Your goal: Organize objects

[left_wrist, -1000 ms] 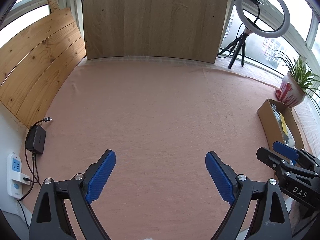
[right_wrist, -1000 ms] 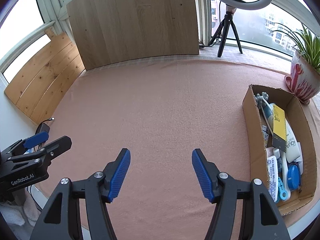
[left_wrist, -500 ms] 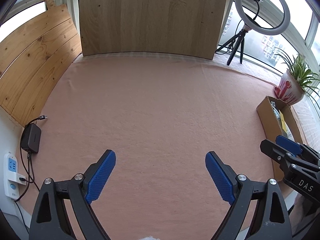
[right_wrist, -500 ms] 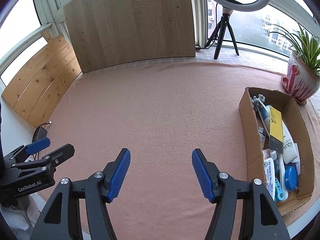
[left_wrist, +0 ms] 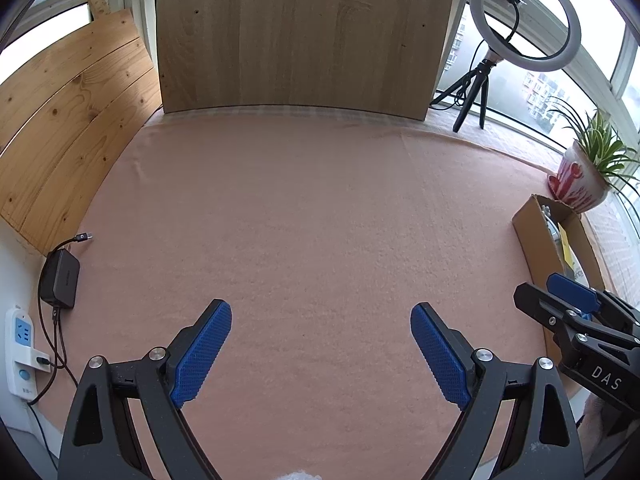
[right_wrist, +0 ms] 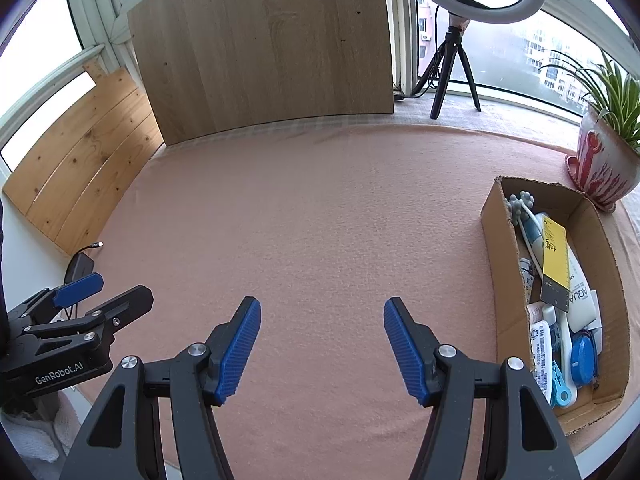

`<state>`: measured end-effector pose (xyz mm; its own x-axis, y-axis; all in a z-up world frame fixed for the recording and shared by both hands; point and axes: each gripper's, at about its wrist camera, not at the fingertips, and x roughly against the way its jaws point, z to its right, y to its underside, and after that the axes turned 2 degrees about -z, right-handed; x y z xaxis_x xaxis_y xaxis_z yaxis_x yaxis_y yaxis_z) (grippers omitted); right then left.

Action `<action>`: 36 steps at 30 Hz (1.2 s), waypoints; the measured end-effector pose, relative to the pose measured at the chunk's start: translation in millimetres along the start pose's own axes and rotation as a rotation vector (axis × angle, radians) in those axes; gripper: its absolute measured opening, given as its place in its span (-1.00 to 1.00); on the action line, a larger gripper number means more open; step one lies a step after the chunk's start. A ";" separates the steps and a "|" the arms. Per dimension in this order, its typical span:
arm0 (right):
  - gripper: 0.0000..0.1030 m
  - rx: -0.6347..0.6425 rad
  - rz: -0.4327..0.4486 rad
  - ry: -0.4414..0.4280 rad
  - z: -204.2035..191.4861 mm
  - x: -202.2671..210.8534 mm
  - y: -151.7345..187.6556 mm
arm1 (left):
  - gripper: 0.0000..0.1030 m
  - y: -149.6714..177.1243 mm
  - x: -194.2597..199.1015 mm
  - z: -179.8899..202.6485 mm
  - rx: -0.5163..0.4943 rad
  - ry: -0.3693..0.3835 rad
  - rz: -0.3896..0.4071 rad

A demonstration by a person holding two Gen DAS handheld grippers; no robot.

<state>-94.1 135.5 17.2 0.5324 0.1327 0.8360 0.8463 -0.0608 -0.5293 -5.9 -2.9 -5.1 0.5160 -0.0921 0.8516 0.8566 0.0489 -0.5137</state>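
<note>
Well, over at the far left a white power strip (left_wrist: 20, 350) lies at the edge of the pink cloth-covered counter (left_wrist: 320, 220), with a black charger brick (left_wrist: 61, 279) just beside it and its cable end resting on the cloth. Pine planks (left_wrist: 68, 120) lean along that side, and a tall light-wood board (left_wrist: 300, 32) stands upright at the back.

The left gripper (left_wrist: 320, 354) hangs low over bare cloth, its blue ribbed fingers (left_wrist: 202, 354) spread wide apart and holding nothing. Next to it the right gripper (right_wrist: 322, 348) hovers the same way, fingers (right_wrist: 404, 350) released, with only cloth between them; each gripper shows at the edge of the other's wrist view.

Further right, at the back, a white ring light on a black tripod (right_wrist: 450, 64) stands by the window. At the counter's right edge sits an open brown cardboard box (right_wrist: 496, 264), filled with the sorted things: a long yellow-and-black package (right_wrist: 554, 260) lying on top, a white tube (right_wrist: 580, 300), a round blue container (right_wrist: 582, 360) and a grey knobbed massager (right_wrist: 520, 202). Just behind the box stands a red-and-white pot with a green spider plant (right_wrist: 604, 164).
</note>
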 end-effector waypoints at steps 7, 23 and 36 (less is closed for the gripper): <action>0.17 -0.007 -0.003 -0.002 -0.2 -2.1 0.6 | 0.81 -0.8 -4.2 0.8 -0.002 0.002 -0.008; 0.17 -0.013 -0.009 -0.002 1.6 -6.3 1.7 | 0.81 -1.3 -9.5 0.9 -0.004 -0.002 -0.017; 0.17 -0.013 -0.009 -0.003 1.8 -6.7 2.0 | 0.81 -0.4 -11.0 -0.6 -0.008 -0.003 -0.018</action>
<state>-95.9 136.3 10.3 0.5247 0.1363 0.8403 0.8512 -0.0720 -0.5198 -11.9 -2.5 -14.4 0.5008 -0.0900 0.8609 0.8655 0.0393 -0.4993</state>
